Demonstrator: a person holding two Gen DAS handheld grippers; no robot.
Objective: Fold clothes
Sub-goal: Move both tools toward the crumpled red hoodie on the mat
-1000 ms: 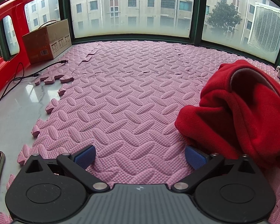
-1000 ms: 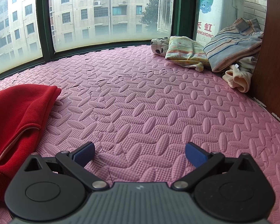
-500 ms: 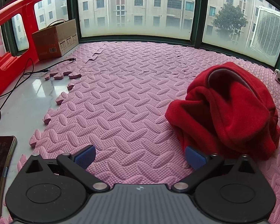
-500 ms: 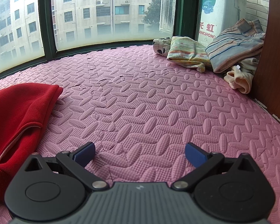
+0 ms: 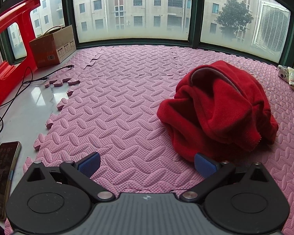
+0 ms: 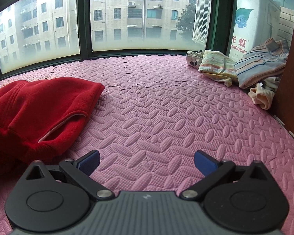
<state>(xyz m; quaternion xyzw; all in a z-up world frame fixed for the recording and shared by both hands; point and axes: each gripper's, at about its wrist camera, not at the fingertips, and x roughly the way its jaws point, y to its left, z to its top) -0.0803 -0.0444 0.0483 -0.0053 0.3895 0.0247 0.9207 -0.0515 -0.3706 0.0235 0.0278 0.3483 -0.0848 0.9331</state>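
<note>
Both grippers' fingers are spread and empty: the crumpled red fleece garment lies beyond the left gripper's right finger and beside the right gripper's left finger.

The left gripper fills the bottom of its picture. It is black, with a grey ribbed plate in the middle that has a tiny round mark near its top edge. On each side sits a big black round part with a flat circle on it. Two black arms with shiny silver screws reach forward. The jaws have blue pads at their tips. The right gripper looks just the same: black body, grey ribbed plate, silver screws, blue pads.
</note>
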